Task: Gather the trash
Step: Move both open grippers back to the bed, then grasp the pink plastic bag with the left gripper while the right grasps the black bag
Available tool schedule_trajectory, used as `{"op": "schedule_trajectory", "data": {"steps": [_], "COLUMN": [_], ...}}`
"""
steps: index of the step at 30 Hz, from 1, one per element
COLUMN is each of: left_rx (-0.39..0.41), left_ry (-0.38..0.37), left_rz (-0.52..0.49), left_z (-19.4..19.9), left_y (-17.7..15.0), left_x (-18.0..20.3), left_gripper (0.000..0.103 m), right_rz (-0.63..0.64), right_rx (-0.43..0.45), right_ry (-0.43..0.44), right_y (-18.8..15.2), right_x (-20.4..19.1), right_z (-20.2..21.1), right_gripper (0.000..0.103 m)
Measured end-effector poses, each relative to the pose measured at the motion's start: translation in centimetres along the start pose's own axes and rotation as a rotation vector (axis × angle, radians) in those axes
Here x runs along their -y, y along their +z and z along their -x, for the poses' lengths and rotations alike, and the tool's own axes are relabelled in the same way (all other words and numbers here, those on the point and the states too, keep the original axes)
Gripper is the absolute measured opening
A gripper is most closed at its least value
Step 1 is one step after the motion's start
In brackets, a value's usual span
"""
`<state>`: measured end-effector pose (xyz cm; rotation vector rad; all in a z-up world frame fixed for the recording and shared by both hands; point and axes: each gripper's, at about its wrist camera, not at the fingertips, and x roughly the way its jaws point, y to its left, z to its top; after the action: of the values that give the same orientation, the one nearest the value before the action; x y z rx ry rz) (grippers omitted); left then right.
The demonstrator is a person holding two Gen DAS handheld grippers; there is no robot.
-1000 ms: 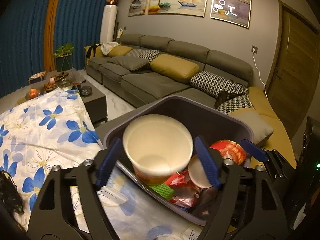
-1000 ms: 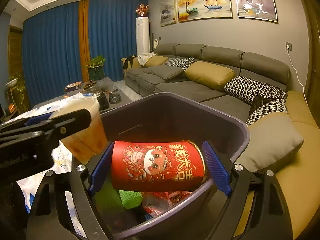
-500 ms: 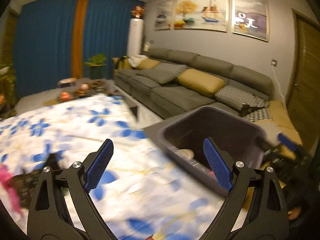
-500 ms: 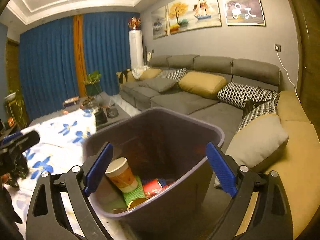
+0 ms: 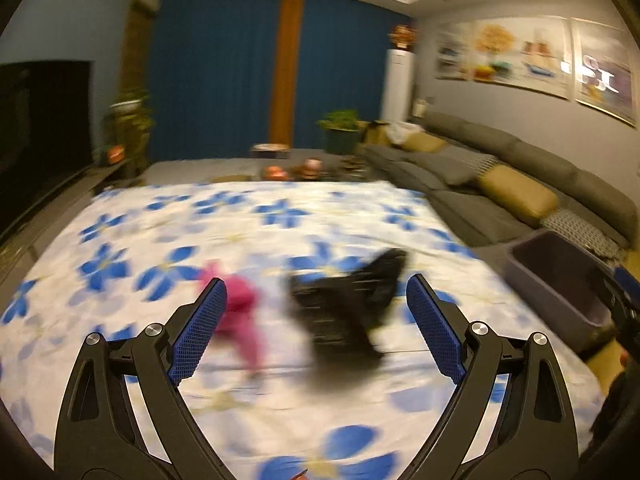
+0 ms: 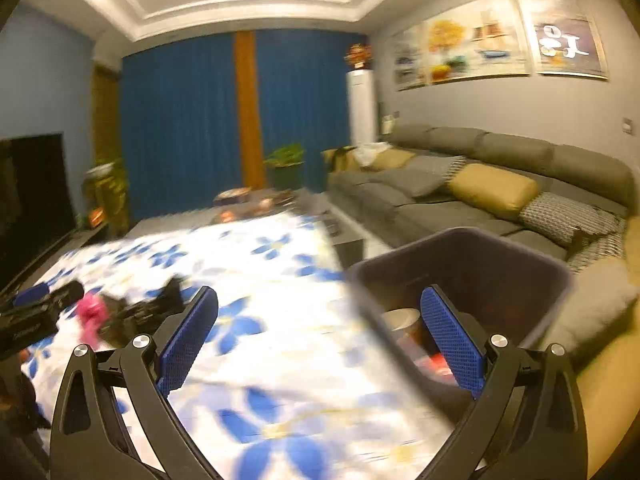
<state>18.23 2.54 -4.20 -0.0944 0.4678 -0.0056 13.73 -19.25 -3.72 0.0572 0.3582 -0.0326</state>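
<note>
Blue-padded left gripper [image 5: 316, 328] wide apart, gripping nothing, aimed at the blurred black crumpled wrapper [image 5: 346, 308] and pink scrap [image 5: 240, 312] lying centre frame on the white blue-flowered cloth [image 5: 160, 240]. Right gripper [image 6: 318, 340] likewise spread, jaws just opened further, nothing between, dark grey plastic bin [image 6: 520, 268] at right. Between drops; next, line up and close on the wrapper. Motion smear hides what either scrap is

Wide-spread left gripper [image 5: 316, 320], pink scrap [image 5: 240, 308], black bag [image 5: 348, 308], floral cloth [image 5: 280, 216]
</note>
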Motion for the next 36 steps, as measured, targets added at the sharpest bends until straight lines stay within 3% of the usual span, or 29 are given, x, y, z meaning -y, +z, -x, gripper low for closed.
{"op": "schedule_trajectory", "data": {"steps": [7,13,15,19,26,32,36], "left_rx": [0.005,-0.004,0.011,0.026,0.004,-0.053,-0.094], "left_ry": [0.189,0.179,0.19,0.193,0.144,0.07,0.043], "left_rz": [0.088,0.157,0.145,0.122,0.113,0.12,0.126], "left_z": [0.0,-0.5,-0.4,-0.3,-1.0,-2.2,-3.3], "left_y": [-0.6,-0.9,-0.9,-0.9,-1.1,-1.2,-1.2], "left_x": [-7.0,-9.4,-9.5,-9.4,-9.0,-8.4,-8.0], "left_gripper": [0.09,0.089,0.09,0.09,0.089,0.084,0.077], "right_rz": [0.118,0.174,0.185,0.213,0.243,0.234,0.212], "right_rx": [-0.046,-0.085,-0.105,-0.149,-0.227,-0.205,-0.182], "right_ry": [0.135,0.177,0.181,0.196,0.2,0.193,0.187], "right_y": [-1.0,-1.8,-2.1,-2.6,-3.3,-3.2,-2.8], "right_x": [-9.2,-13.9,-15.1,-16.9,-18.8,-17.9,-16.7], "right_z": [-1.9,-4.2,-5.2,-7.0,-9.3,-8.7,-8.0], "right_gripper": [0.097,0.091,0.079,0.068,0.019,0.003,0.001]}}
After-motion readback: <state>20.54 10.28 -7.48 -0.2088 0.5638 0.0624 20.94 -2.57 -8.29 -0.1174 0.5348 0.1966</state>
